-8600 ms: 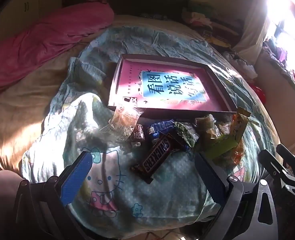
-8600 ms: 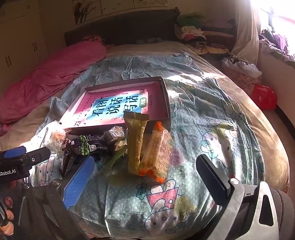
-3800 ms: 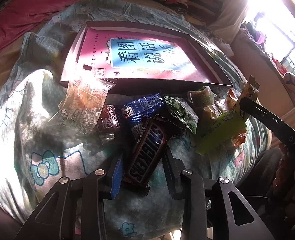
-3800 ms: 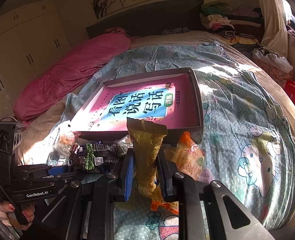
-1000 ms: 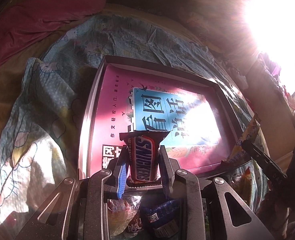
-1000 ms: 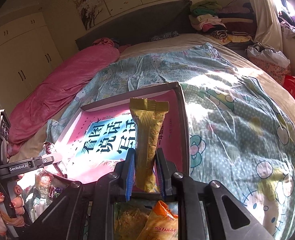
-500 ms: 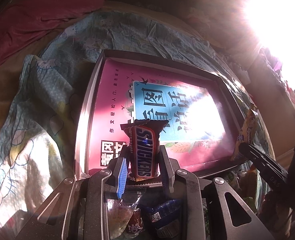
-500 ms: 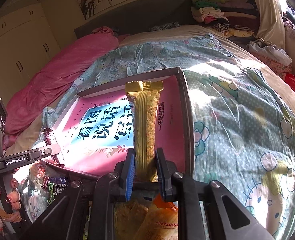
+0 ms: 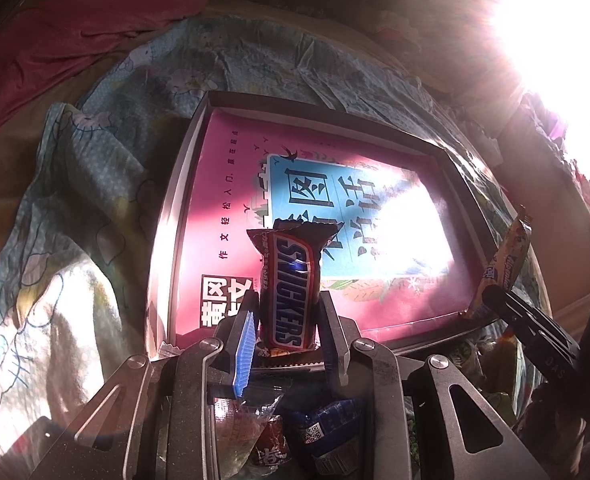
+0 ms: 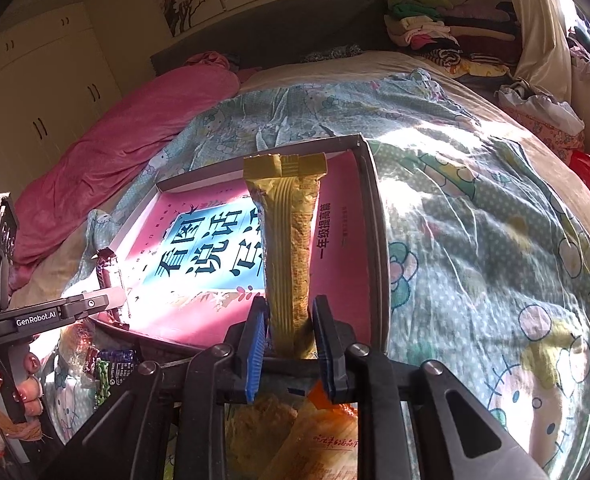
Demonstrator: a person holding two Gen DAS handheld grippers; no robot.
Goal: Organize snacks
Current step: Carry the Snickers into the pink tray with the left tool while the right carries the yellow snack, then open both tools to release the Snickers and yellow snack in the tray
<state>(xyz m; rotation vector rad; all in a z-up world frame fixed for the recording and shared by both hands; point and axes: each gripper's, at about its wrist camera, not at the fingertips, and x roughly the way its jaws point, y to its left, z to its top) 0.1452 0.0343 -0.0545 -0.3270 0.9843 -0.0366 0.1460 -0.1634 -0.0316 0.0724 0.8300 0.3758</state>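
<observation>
Through my left wrist camera, my left gripper (image 9: 285, 328) has its jaws closed on the lower end of the Snickers bar (image 9: 291, 284), which stands upright over the near left corner of the tray (image 9: 187, 168). The bar looks stiff and light, its wrapper slick, so a hold across its width suits it.

Through my right wrist camera, my right gripper (image 10: 291, 334) has the yellow snack packet (image 10: 289, 252) between its jaws, which are opening, above the tray's right side. The packet looks soft, crinkly and probably crushable; low on its body is the sensible hold.
</observation>
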